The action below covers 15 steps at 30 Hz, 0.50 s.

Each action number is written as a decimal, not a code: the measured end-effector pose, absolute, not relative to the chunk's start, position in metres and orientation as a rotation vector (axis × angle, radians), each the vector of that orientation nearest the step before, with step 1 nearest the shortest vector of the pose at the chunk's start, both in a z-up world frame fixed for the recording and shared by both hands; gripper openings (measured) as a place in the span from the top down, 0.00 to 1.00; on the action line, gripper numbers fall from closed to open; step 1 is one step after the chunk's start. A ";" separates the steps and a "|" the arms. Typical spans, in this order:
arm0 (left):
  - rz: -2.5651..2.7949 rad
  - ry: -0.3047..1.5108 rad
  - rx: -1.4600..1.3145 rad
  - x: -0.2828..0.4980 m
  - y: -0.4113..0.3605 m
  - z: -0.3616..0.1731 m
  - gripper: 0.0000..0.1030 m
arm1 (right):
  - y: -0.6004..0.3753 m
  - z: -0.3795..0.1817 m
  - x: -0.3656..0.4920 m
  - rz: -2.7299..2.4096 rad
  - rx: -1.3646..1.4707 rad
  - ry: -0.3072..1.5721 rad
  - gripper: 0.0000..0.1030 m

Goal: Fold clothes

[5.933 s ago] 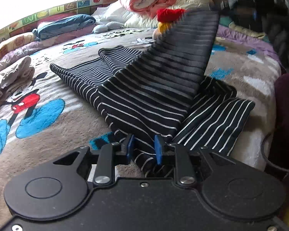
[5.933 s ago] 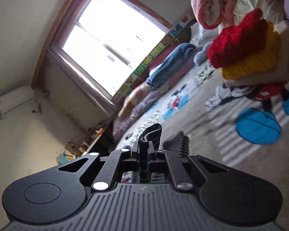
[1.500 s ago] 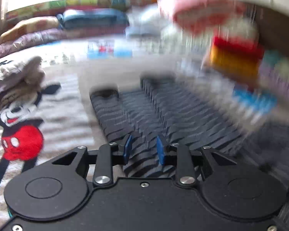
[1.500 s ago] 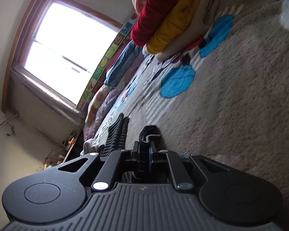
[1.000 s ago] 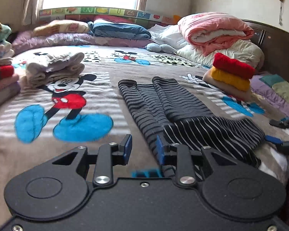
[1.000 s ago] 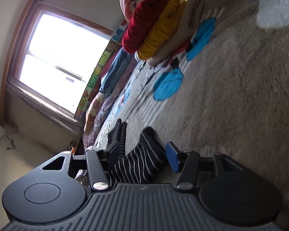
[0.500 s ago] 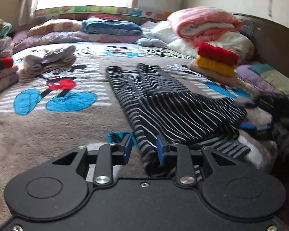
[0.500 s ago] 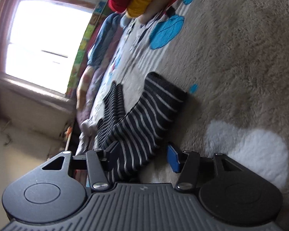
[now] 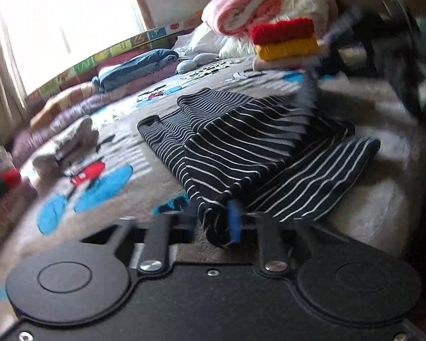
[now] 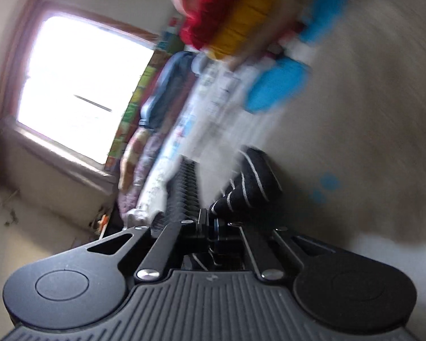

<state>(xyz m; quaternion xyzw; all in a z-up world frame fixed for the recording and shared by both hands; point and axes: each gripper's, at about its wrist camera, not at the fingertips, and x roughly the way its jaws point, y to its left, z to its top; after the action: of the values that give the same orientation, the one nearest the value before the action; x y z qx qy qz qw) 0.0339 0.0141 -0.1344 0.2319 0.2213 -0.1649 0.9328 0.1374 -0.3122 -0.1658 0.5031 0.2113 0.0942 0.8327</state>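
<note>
On the far left of the left wrist view a pile of folded clothes (image 9: 0, 170) blurred against the frame edge, with a pale bundle (image 9: 68, 145) just right of it on the cartoon blanket (image 9: 122, 153). Beyond these, cushions (image 9: 79, 99) and a blue garment (image 9: 139, 65) lay under the window (image 9: 68, 25).

The striped top (image 9: 241, 147) lay mid-bed, partly folded, its near corner bunched up between the pads of the left gripper (image 9: 213, 221). Those jaws stood narrow and were closing, with cloth pressed against the blue pad (image 9: 233, 224).

Right of the top sat a stack of red (image 9: 281, 29), yellow (image 9: 286, 47) and pale folded pieces, with a pink quilt (image 9: 250, 2) and white pillows (image 9: 304, 8) behind. A dark blurred shape at the far right, probably the other gripper, was too smeared to read.

In the right wrist view, much blurred, the window (image 10: 79, 91) filled the left and the bed ran tilted across. The right gripper (image 10: 210, 224) was pinched fully together on a fold of the striped top (image 10: 252, 182), which bulged just beyond the fingertips. The red and yellow stack (image 10: 227, 20) showed above, over blue patches of the blanket (image 10: 369, 142).
</note>
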 end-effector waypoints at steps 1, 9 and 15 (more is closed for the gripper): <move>-0.335 0.450 0.500 0.032 0.009 -0.134 0.89 | -0.313 -0.156 0.142 0.219 1.044 0.431 0.95; -0.367 0.530 0.542 0.039 -0.007 -0.143 0.88 | -0.317 -0.115 0.181 0.351 0.902 0.406 0.95; -0.519 0.569 0.300 0.043 0.033 -0.124 0.77 | -0.335 -0.183 0.169 0.245 0.954 0.572 0.95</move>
<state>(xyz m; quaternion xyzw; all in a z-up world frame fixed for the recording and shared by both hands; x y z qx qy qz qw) 0.0431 0.0328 -0.1238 0.1458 0.2764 -0.2521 0.9159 0.1690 -0.3346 -0.1830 0.4518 0.2708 0.1159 0.8421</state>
